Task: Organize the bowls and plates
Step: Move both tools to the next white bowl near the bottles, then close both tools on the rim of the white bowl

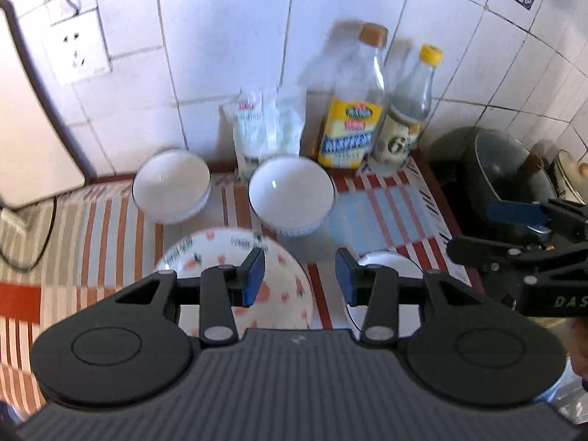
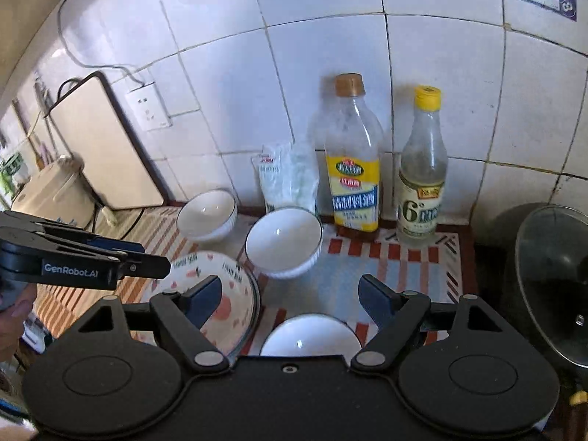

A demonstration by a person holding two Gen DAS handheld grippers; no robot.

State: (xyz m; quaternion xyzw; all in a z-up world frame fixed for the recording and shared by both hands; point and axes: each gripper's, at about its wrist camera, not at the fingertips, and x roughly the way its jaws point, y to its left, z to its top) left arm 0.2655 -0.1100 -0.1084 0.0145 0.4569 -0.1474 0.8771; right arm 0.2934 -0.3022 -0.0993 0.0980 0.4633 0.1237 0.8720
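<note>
Three white bowls and one patterned plate show in the left wrist view, all on a striped cloth (image 1: 92, 235) against a white tiled wall. One bowl (image 1: 171, 185) sits at ten o'clock, a second bowl (image 1: 291, 194) at twelve, just beside it but apart. The plate (image 1: 235, 272), dotted with red marks, lies at the centre, partly under the left gripper (image 1: 300, 275), whose blue pads stand apart with nothing between them. The third bowl (image 1: 389, 268) peeks out at three o'clock of the plate, behind the right finger. Two bottles, one brown-capped (image 1: 354, 110) and one yellow-capped (image 1: 408, 110), stand at one o'clock by the wall, a plastic bag (image 1: 268, 125) at twelve. A dark pot (image 1: 511, 169) sits at three.

From the right wrist view, the right gripper (image 2: 290, 301) hangs released, its fingers spread wide and empty above the near bowl (image 2: 310, 334) at six o'clock. The plate (image 2: 205, 286) lies at eight, the middle bowl (image 2: 283, 242) at centre, the far bowl (image 2: 206, 215) at ten. Both bottles (image 2: 352, 161) (image 2: 420, 176) stand at one o'clock. A glass lid (image 2: 551, 283) leans at three. The left gripper (image 2: 147, 257) enters at nine, seen side-on.
</note>
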